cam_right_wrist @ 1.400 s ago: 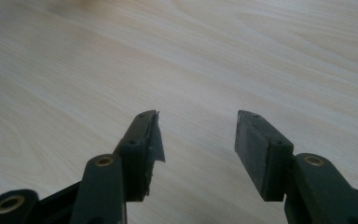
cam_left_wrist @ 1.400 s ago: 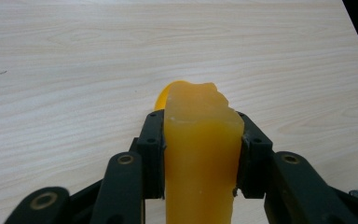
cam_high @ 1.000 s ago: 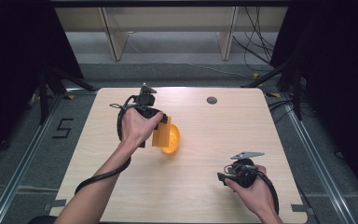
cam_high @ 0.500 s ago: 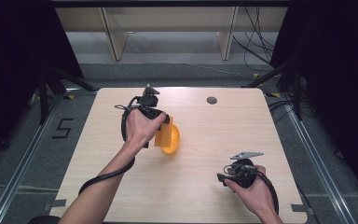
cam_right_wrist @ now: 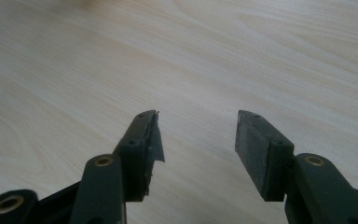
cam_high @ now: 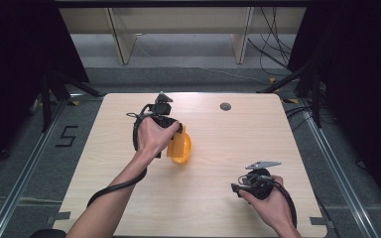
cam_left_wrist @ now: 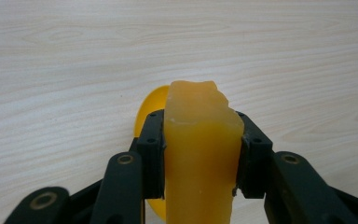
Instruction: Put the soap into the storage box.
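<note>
Claws at work over a pale wooden tabletop (cam_high: 213, 198): the left claw (cam_left_wrist: 200, 154) pinches a translucent orange block (cam_left_wrist: 200, 158) between its two black jaws, while the right claw (cam_right_wrist: 198, 144) rests near the front right corner of the tabletop with its jaws spread and nothing between them. Seen from the high view, the left claw (cam_high: 171, 134) sits left of the tabletop's centre, the person's left hand (cam_high: 151, 136) wrapped around its body, and the orange block (cam_high: 176, 144) shows just beside that hand. A rounded yellow piece (cam_left_wrist: 151, 112) shows behind and below the block in the left gripper view; whether the two are joined or separate cannot be told. The block's top edge is ragged and chipped and its sides look waxy and smooth, which suggests a light, fairly stiff material that may crumble at the corners and slip if squeezed lightly. The jaws bear on its two broad flat faces, below the broken edge, and that looks the soundest place to hold it. A small dark round fitting (cam_high: 225, 106) is set in the tabletop near the far edge, well apart from both claws.
</note>
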A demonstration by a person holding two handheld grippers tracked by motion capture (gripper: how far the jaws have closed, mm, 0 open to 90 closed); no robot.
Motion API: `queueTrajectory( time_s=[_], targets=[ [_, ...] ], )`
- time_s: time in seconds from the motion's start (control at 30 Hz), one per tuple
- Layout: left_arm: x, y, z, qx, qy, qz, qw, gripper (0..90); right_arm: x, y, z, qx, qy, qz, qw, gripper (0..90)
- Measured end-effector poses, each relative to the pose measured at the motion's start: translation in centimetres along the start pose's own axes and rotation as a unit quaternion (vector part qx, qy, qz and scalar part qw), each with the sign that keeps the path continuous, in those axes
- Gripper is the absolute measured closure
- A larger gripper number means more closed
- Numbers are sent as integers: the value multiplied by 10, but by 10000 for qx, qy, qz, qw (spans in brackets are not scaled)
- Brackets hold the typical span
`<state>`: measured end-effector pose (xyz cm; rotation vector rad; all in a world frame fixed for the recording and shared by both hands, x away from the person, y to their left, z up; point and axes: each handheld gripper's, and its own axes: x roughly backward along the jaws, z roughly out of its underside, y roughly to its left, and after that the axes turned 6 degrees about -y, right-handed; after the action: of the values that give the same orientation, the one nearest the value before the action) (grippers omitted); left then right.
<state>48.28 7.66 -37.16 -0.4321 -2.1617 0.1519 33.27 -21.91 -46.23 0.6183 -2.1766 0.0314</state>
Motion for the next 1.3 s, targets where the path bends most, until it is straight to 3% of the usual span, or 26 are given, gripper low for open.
queueTrajectory(
  time_s=[0.5, 0.57, 0.6, 0.8, 1.3],
  targets=[
    [-13, 0, 0, -5, 202, -118, 9997, 605, 0, -1, 0, 39, 64, -68, 9999, 494],
    [-15, 0, 0, -17, 236, -125, 9996, 605, -1, -2, 0, 159, -36, 1, 9999, 494],
    [-16, 0, 0, -19, 228, -123, 9997, 605, -4, -2, 1, 97, -172, -4, 9998, 494],
    [-21, 0, 0, 21, 302, -172, 9994, 605, -1, 0, 0, 6, -29, -28, 10000, 494],
    [-31, -1, -2, -3, 465, -289, 9985, 604, -3, 0, 1, -22, -108, -35, 9999, 493]
  ],
)
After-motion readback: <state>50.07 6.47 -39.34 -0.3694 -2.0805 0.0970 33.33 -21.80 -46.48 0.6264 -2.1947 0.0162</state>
